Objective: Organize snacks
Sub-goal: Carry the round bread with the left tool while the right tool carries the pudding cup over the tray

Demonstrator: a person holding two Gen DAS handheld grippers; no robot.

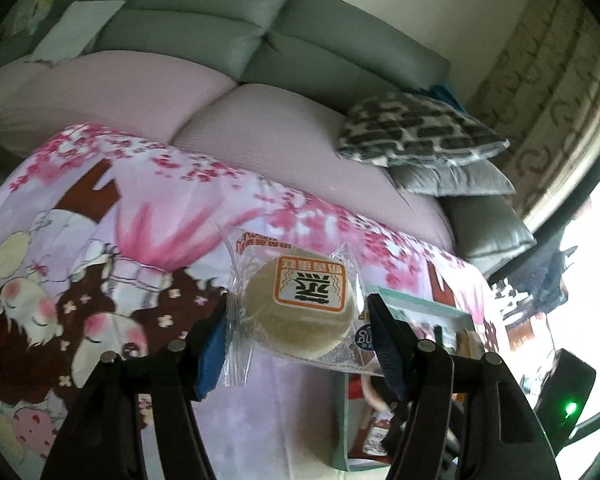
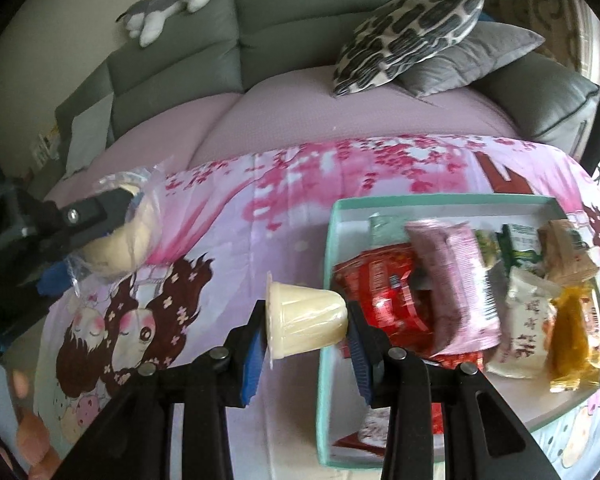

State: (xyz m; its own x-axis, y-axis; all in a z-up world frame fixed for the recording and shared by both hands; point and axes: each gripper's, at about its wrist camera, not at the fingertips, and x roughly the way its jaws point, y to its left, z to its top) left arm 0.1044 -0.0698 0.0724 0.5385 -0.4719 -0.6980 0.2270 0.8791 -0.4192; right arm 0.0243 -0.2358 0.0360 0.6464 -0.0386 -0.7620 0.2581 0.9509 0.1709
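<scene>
My left gripper (image 1: 296,326) is shut on a round pale pastry in a clear wrapper (image 1: 300,308) with an orange label, held above the pink cartoon cloth (image 1: 112,240). The right wrist view shows that same gripper (image 2: 100,224) and its wrapped pastry (image 2: 128,240) at the left, in the air. My right gripper (image 2: 306,326) is shut on a small pale yellow jelly cup (image 2: 306,318), lying sideways between the blue pads, just left of the teal tray (image 2: 326,360). The tray holds several wrapped snacks, among them a red pack (image 2: 384,292) and a pink pack (image 2: 456,280).
A grey sofa (image 2: 172,52) with a pink seat cover runs behind the cloth. Patterned and grey cushions (image 2: 412,36) lie at its right end, a plush toy (image 2: 168,4) on its back. A corner of the tray (image 1: 416,306) shows behind the left gripper's right finger. Fingers of a hand (image 2: 28,436) appear at lower left.
</scene>
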